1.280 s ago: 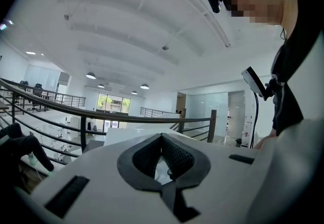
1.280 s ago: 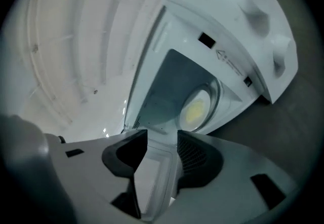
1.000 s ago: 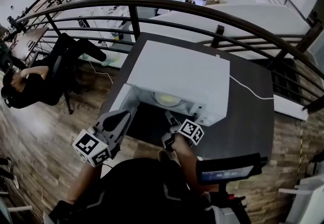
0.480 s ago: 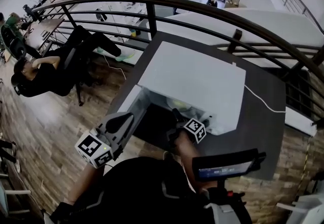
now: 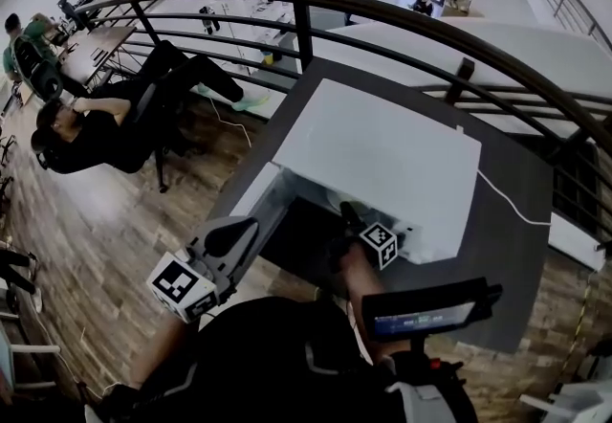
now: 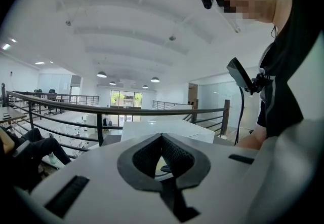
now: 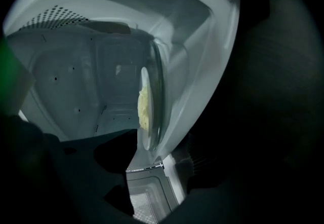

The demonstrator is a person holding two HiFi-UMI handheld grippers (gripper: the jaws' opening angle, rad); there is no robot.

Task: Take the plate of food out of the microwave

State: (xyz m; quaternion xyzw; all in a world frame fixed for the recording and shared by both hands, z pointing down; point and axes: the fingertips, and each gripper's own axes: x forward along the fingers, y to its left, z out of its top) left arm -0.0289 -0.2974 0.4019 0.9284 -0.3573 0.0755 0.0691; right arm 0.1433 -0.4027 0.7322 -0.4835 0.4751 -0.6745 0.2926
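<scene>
The white microwave (image 5: 382, 153) stands on a dark table (image 5: 497, 258), its door (image 5: 253, 201) swung open to the left. My right gripper (image 5: 349, 215) reaches into the cavity. In the right gripper view, which is rolled sideways, the glass plate (image 7: 152, 91) with pale yellow food (image 7: 144, 109) lies just ahead. The right gripper (image 7: 154, 148) is opening, with the plate's near rim in the gap and the pads off it. In the head view the microwave's top hides the plate. My left gripper (image 5: 234, 234) hangs back by the door, shut (image 6: 162, 137) and empty.
A curved black railing (image 5: 382, 14) runs behind the table, with a lower floor beyond it where a person (image 5: 96, 134) sits in a chair. A white cable (image 5: 507, 201) trails from the microwave across the table. A phone on a chest mount (image 5: 421, 311) juts out near my right arm.
My right gripper has pushed deeper into the microwave. The head view has shifted, so the plate has slipped out of sight under the microwave's top. My left gripper has barely moved.
</scene>
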